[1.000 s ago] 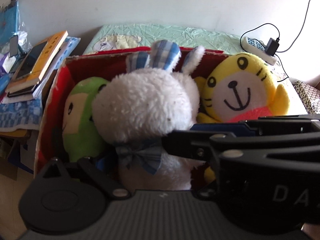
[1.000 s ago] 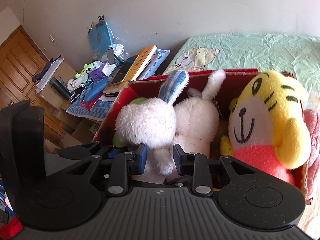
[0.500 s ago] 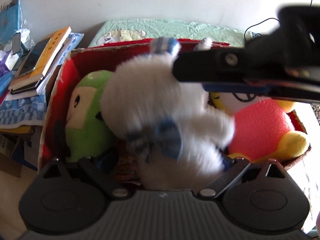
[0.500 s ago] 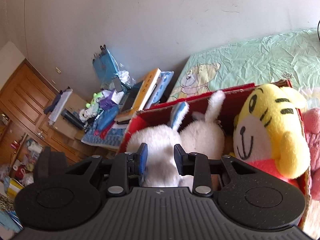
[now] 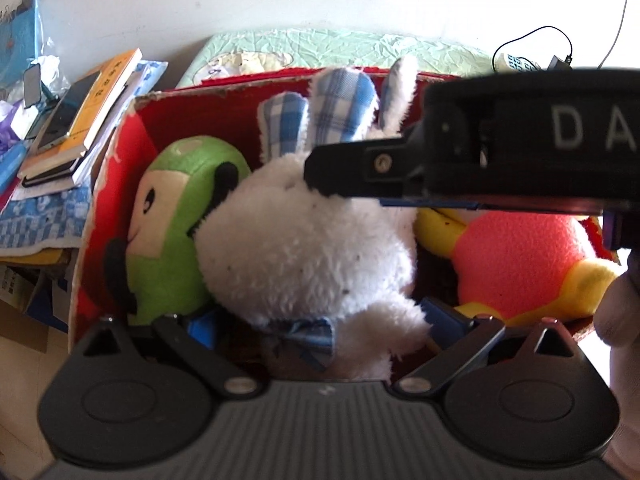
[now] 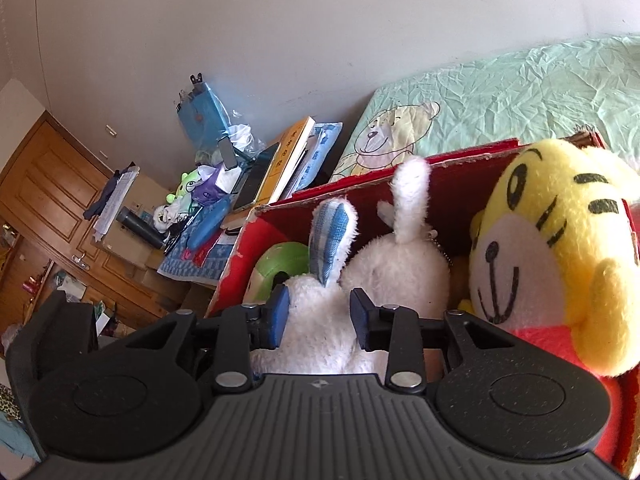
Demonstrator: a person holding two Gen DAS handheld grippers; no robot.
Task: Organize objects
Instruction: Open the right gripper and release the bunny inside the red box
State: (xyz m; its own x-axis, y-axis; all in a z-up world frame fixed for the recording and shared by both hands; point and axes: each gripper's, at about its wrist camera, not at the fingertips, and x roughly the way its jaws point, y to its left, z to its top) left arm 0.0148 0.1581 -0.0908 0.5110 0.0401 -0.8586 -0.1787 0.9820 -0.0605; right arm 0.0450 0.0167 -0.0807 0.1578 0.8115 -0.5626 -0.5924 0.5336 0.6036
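Note:
A red cardboard box holds a green plush, a white rabbit plush with blue plaid ears, a second white rabbit and a yellow tiger plush. My left gripper is open, its blue pads on either side of the plaid-eared rabbit's body. My right gripper is shut on that rabbit's head from above; it crosses the left wrist view as a black bar. The tiger's pink belly shows below it.
A cluttered side table with stacked books and a phone stands left of the box. A bed with a green sheet lies behind it. A power strip with a cable sits at the back right. A wooden door is far left.
The white rabbit was shifted and has settled upright between my left pads. My right gripper has risen and now grips the rabbit's head; the right view has tilted up and back.

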